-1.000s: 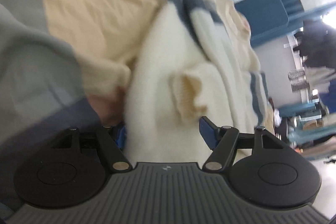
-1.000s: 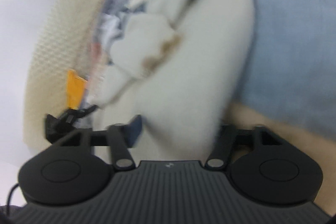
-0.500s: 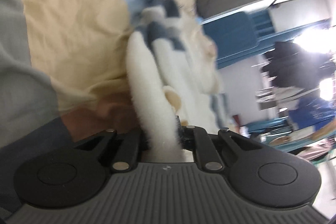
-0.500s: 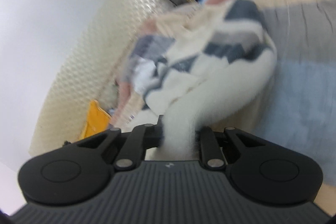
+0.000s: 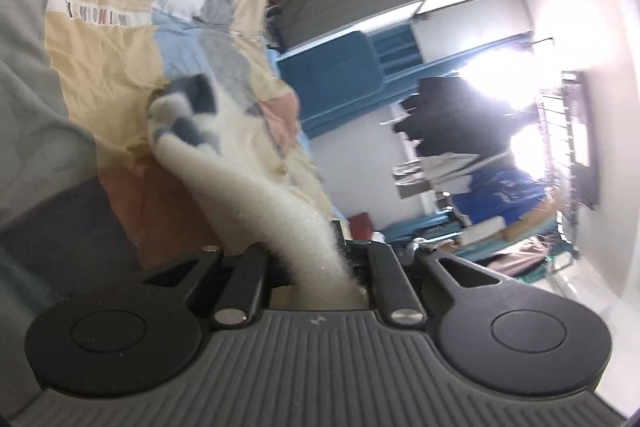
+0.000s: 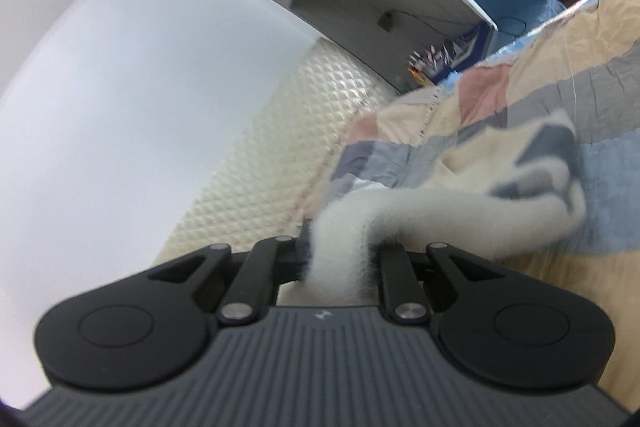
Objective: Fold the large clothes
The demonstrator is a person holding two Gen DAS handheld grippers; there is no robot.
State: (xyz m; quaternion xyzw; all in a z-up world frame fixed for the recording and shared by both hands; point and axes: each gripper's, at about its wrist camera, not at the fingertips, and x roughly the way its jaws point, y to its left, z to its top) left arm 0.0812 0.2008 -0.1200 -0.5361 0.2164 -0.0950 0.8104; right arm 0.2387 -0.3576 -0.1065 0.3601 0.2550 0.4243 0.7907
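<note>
A fluffy cream sweater (image 5: 256, 187) with navy and grey stripes is lifted off the patchwork bed cover (image 5: 100, 59). My left gripper (image 5: 316, 259) is shut on a bunched cream edge of it; the fabric stretches away from the jaws to the striped part. My right gripper (image 6: 340, 251) is shut on another cream edge of the same sweater (image 6: 440, 211), which curves right to the striped end above the bed cover (image 6: 500, 95). Most of the sweater is hidden behind the bunched fabric.
A quilted cream headboard (image 6: 288, 139) and a white wall (image 6: 120, 67) stand left of the bed. Blue cabinets (image 5: 340, 75), hanging dark clothes (image 5: 452, 115), a bright window and a cluttered desk (image 5: 500, 227) lie beyond the bed's edge.
Both grippers closed on the sweater and lifted it. The fabric went from a loose heap between open jaws to a stretched strand pinched in each gripper, and both views tilted up toward the room.
</note>
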